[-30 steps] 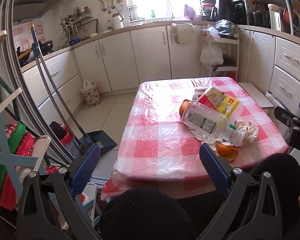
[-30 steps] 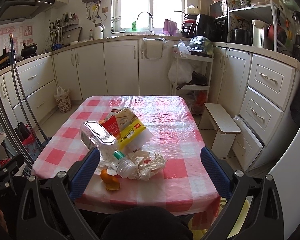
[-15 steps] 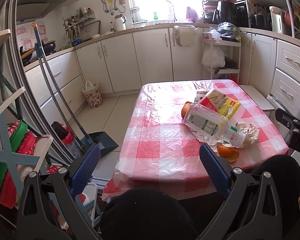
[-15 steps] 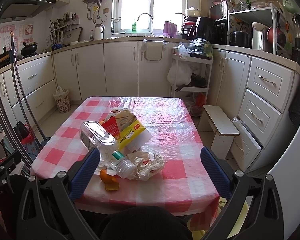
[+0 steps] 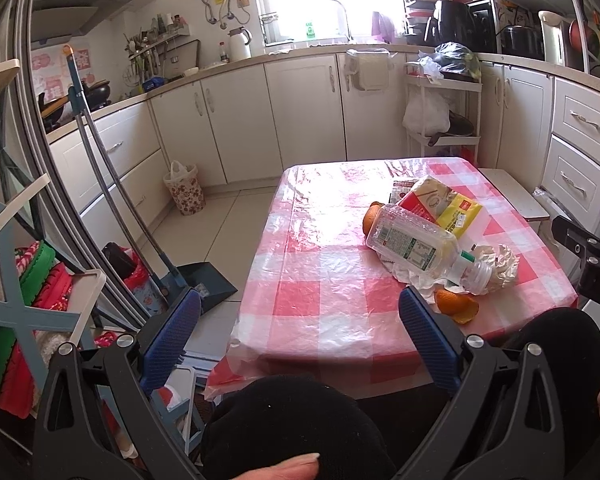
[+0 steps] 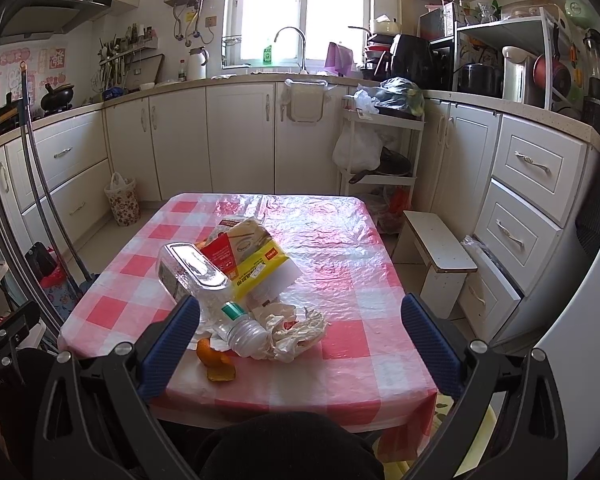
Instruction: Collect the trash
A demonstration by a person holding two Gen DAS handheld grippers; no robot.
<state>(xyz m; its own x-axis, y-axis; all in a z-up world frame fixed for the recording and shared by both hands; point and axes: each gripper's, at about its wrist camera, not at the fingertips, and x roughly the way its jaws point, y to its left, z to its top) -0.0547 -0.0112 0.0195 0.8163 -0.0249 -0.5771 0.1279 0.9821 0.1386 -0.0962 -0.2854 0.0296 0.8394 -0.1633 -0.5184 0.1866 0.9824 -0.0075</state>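
Observation:
A pile of trash lies on the table with the pink checked cloth (image 5: 324, 280) (image 6: 352, 256). An empty clear plastic bottle (image 5: 420, 246) (image 6: 196, 276) lies on its side on a red and yellow packet (image 5: 444, 204) (image 6: 252, 256). Crumpled white wrapping (image 5: 496, 264) (image 6: 296, 328) and orange peel (image 5: 456, 306) (image 6: 214, 360) lie beside the bottle's cap end. My left gripper (image 5: 300, 328) is open, held short of the table's near edge. My right gripper (image 6: 300, 328) is open too, over the near edge and clear of the trash.
A floral waste basket (image 5: 184, 192) (image 6: 120, 200) with a bag liner stands on the floor by the left cabinets. A broom and dustpan (image 5: 204, 284) lean left of the table. A small white stool (image 6: 436, 256) stands at the table's right. Cabinets ring the room.
Both views have tilted slightly, so the table sits a little lower and nearer in frame. Both grippers stay open and the trash has not moved.

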